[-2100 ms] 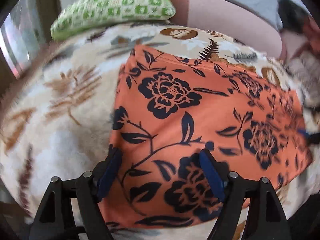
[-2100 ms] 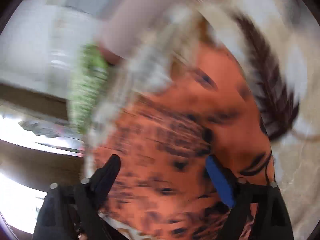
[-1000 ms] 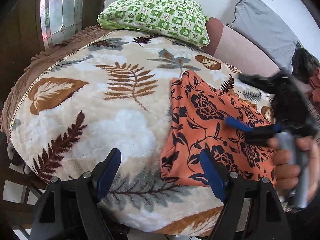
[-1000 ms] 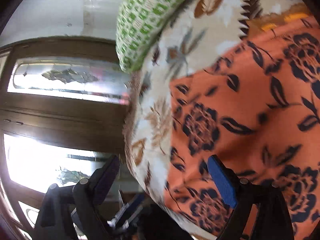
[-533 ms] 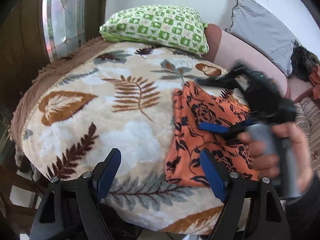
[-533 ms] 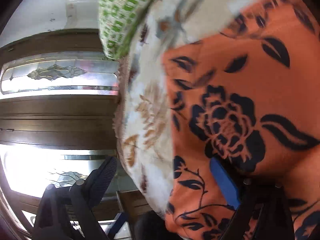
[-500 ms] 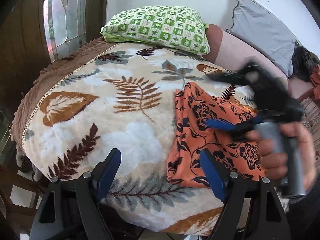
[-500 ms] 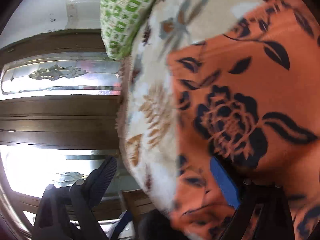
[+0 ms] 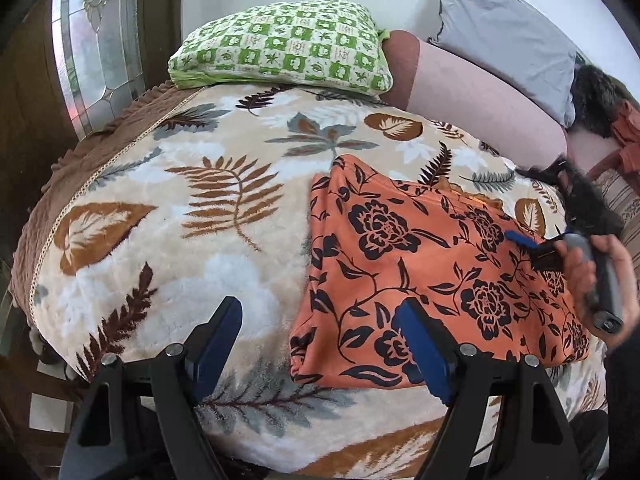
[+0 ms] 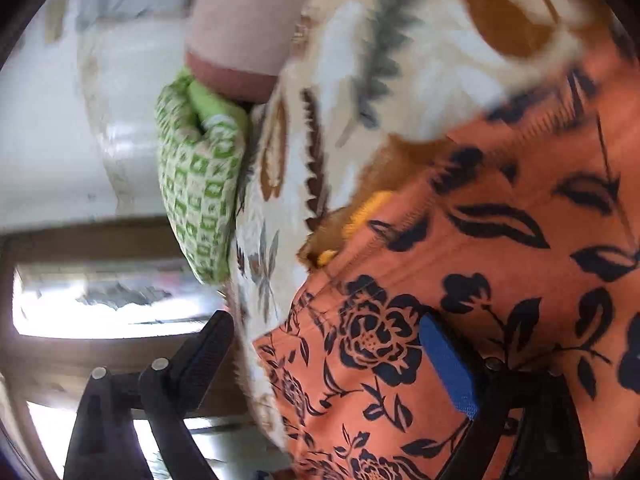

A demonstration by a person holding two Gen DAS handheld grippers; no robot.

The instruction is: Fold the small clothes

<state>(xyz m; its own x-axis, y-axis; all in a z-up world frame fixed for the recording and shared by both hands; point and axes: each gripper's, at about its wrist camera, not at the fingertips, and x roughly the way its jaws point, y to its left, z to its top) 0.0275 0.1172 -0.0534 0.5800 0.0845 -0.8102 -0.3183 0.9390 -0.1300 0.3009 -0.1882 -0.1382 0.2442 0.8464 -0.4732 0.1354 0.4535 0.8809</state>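
Note:
An orange garment with black flowers (image 9: 420, 272) lies folded flat on a leaf-patterned blanket (image 9: 180, 208). My left gripper (image 9: 320, 332) is open and empty, held back above the blanket's near edge, its right finger over the garment's near left corner. My right gripper (image 10: 332, 360) is open and empty, tilted on its side low over the garment (image 10: 500, 280). In the left wrist view the right gripper (image 9: 532, 240) hovers over the garment's right part, held by a hand.
A green checked pillow (image 9: 280, 48) lies at the blanket's far edge, also seen in the right wrist view (image 10: 196, 184). A pink bolster (image 9: 480, 100) and grey pillow (image 9: 504, 36) lie behind. A wooden glazed door (image 9: 96, 48) stands left.
My left gripper pulled back from the garment to the blanket's near edge. My right gripper moved right across the garment toward its far right side and turned.

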